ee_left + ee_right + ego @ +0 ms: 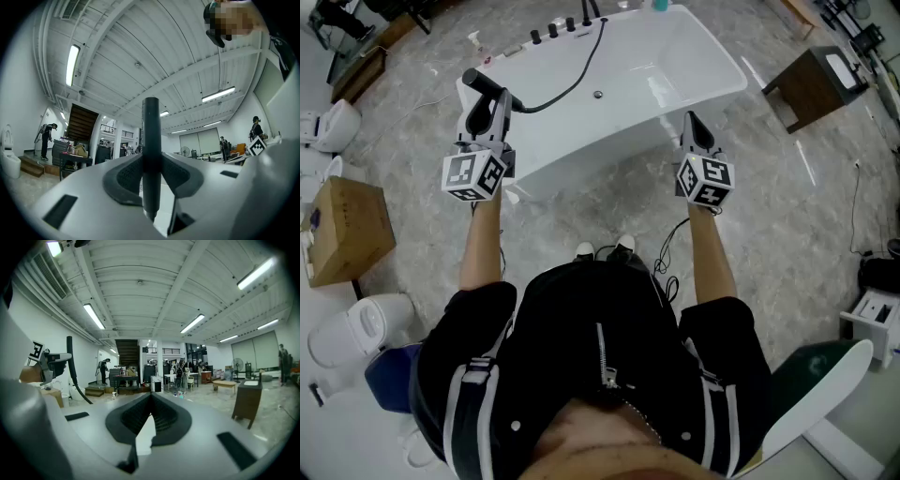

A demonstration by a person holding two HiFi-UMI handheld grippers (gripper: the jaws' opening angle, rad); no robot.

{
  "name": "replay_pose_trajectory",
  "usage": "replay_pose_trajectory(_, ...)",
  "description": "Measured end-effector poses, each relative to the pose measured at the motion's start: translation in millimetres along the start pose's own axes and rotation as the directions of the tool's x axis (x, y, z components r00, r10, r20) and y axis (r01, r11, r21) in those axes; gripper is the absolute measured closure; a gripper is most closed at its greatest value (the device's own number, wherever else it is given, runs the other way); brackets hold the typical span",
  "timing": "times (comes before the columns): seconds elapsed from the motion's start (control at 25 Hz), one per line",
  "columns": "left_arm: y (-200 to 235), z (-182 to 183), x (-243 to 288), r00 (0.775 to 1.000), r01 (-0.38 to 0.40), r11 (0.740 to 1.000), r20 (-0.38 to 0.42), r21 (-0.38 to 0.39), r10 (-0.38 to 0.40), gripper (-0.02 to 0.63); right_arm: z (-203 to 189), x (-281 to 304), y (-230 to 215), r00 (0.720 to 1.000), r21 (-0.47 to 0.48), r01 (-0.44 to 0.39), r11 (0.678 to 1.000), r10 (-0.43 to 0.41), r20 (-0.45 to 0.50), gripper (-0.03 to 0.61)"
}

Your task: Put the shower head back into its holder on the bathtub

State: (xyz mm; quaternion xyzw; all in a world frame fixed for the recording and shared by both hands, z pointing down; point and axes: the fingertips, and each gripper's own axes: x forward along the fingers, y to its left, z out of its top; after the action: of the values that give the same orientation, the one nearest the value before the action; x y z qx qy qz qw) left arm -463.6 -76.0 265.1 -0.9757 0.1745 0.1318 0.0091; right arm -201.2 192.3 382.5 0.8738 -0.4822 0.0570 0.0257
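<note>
A white bathtub [712, 58] stands in front of me on the grey floor. My left gripper [490, 103] is over its near left corner, shut on the handle of the black shower head [478, 81]. The black hose [574, 77] runs from it across the tub to the black fittings [555, 31] on the far rim. In the left gripper view the handle [151, 136] stands upright between the pads of the left gripper [151, 161]. My right gripper [690, 122] hangs over the tub's near rim, shut and empty. In the right gripper view the right gripper [151, 401] holds nothing.
A cardboard box [342, 230] and white toilets [333, 127] stand at the left. A brown wooden cabinet [814, 86] is at the right of the tub. A black cable [670, 239] lies by my feet. The tub's drain [598, 94] shows in its floor.
</note>
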Motion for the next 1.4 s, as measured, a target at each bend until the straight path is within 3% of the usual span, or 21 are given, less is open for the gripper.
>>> replay_pose_trajectory(0.4,-10.8,-8.7,11.8,1.0,0.019,1.0,-0.011,-0.018,-0.019,0.481,-3.6,-9.3,-1.0,0.999,0.027,-0.013,1.0,0.012,0.035,0.574)
replay_pose_trajectory(0.52,-13.8,-12.7,17.6,0.999,0.028,0.999,-0.017,-0.019,-0.029,0.48,-3.3,-11.0,7.2,0.999,-0.037,-0.037,0.999,0.039,0.036,0.496)
replay_pose_trajectory(0.64,-14.6,-16.4,21.7,0.999,0.035,0.999,-0.023,-0.019,-0.036,0.481,-5.9,-9.5,15.3,0.998,-0.105,-0.055,0.993,0.057,0.022,0.367)
replay_pose_trajectory(0.88,-12.4,-17.9,35.3,0.999,0.044,0.999,-0.026,-0.011,-0.044,0.48,-10.1,-5.8,18.5,0.998,-0.171,-0.062,0.983,0.066,0.016,0.181)
replay_pose_trajectory(1.4,-58.3,-17.5,83.8,1.0,0.014,1.0,-0.008,-0.005,-0.014,0.48,-34.4,-2.5,-43.4,0.995,-0.145,-0.098,0.985,0.096,-0.017,0.172)
